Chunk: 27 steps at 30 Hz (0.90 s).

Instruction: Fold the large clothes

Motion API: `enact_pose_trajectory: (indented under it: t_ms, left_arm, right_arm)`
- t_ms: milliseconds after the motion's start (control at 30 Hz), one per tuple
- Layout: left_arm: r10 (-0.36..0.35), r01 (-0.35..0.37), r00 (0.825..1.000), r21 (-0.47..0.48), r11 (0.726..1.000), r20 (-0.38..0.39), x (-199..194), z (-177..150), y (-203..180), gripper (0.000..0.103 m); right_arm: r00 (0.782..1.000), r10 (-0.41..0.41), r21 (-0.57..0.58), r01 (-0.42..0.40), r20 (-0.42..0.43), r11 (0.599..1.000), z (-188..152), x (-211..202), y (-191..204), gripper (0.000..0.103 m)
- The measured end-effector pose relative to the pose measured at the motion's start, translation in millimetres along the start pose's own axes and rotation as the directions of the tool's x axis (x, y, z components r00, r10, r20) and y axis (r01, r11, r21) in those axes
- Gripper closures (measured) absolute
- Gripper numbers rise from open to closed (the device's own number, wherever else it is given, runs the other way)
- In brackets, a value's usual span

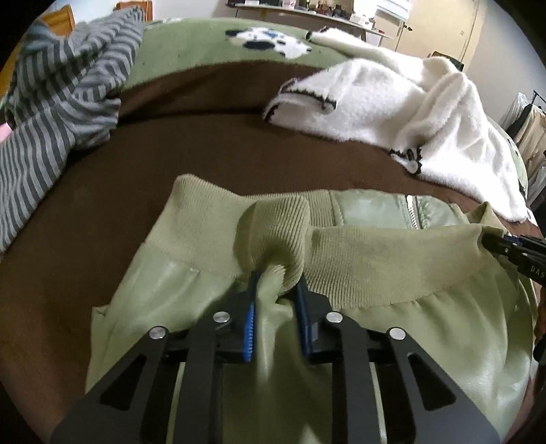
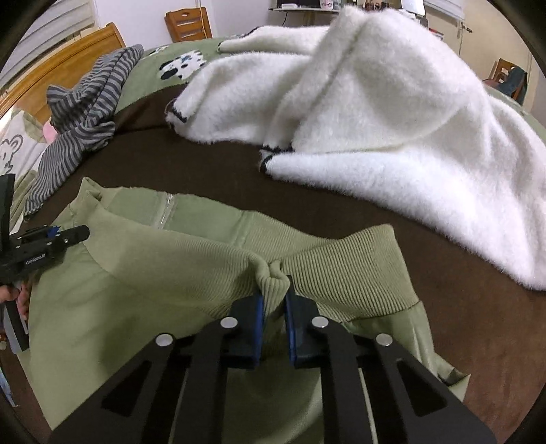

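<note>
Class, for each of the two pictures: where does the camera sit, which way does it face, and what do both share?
Left wrist: sits on the left tool, looking down along it at the green jacket pinched at its ribbed hem; right tool at right edge.
Right wrist: sits on the right tool, same hem pinched; left tool and fingers at left.
Shared: jacket, white fleece, striped garment, brown bedcover.

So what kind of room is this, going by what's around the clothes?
Most likely a bedroom. The clothes lie on a bed with a brown blanket and a wooden headboard, and a cluttered desk stands against the far wall.
</note>
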<state>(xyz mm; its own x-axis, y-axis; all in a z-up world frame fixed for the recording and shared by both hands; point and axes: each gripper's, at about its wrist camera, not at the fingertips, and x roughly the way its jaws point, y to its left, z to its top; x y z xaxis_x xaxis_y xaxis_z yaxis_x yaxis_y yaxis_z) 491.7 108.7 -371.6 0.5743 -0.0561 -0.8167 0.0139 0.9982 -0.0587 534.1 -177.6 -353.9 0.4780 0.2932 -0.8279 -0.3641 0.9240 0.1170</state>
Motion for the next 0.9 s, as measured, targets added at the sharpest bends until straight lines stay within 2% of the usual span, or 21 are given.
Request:
enact_pose_trajectory:
  t_ms: [133, 200, 400, 467, 567, 600, 667, 700, 733, 767, 900]
  left_arm:
    - [0.034, -0.036, 0.998, 0.032, 0.999, 0.055, -9, 7, -8, 0.082]
    - [0.044, -0.046, 0.997, 0.034, 0.998, 0.058, -5, 12, -9, 0.082]
    - [0.072, -0.074, 0.996, 0.032, 0.997, 0.049, 15, 13, -8, 0.078]
    - [0.086, -0.087, 0.995, 0.029, 0.996, 0.052, 18, 12, -7, 0.066]
    - [0.086, -0.085, 0.995, -0.013, 0.996, 0.050, 19, 13, 3, 0.055]
    - [0.084, -0.083, 0.995, -0.016, 0.996, 0.051, 18, 12, 4, 0.054]
    - [0.094, -0.093, 0.994, -0.011, 0.996, 0.051, 17, 12, 4, 0.045]
    - [0.106, -0.106, 0.993, -0.004, 0.994, 0.054, 15, 13, 4, 0.043]
    - [0.122, -0.122, 0.991, 0.001, 0.992, 0.058, 12, 14, 5, 0.035]
    - [0.134, -0.134, 0.989, 0.002, 0.991, 0.060, 10, 14, 6, 0.029]
    - [0.145, -0.147, 0.986, 0.014, 0.989, 0.086, -9, 17, 10, 0.023]
  right_arm:
    - [0.999, -0.020, 0.007, 0.019, 0.045, 1.000, 9, -9, 0, 0.094]
    - [0.998, -0.037, 0.003, 0.037, 0.049, 0.999, 14, -7, 0, 0.094]
    - [0.998, -0.055, 0.033, 0.055, 0.002, 0.998, 19, 26, -4, 0.093]
    - [0.999, -0.054, 0.039, 0.054, -0.004, 0.998, 18, 31, -6, 0.092]
    - [0.998, -0.062, 0.051, 0.062, 0.000, 0.997, 16, 32, -9, 0.083]
    - [0.998, -0.059, 0.055, 0.059, 0.003, 0.997, 15, 31, -11, 0.077]
    - [0.997, -0.071, 0.060, 0.070, 0.008, 0.996, 16, 28, -12, 0.051]
    - [0.995, -0.098, 0.064, 0.096, 0.025, 0.993, 17, 24, -13, 0.025]
    - [0.992, -0.113, 0.068, 0.110, 0.048, 0.992, 16, 18, -13, 0.012]
    - [0.989, -0.129, 0.070, 0.124, 0.071, 0.990, 16, 10, -13, 0.011]
    - [0.985, -0.146, 0.062, 0.141, 0.088, 0.988, 14, -11, -16, 0.007]
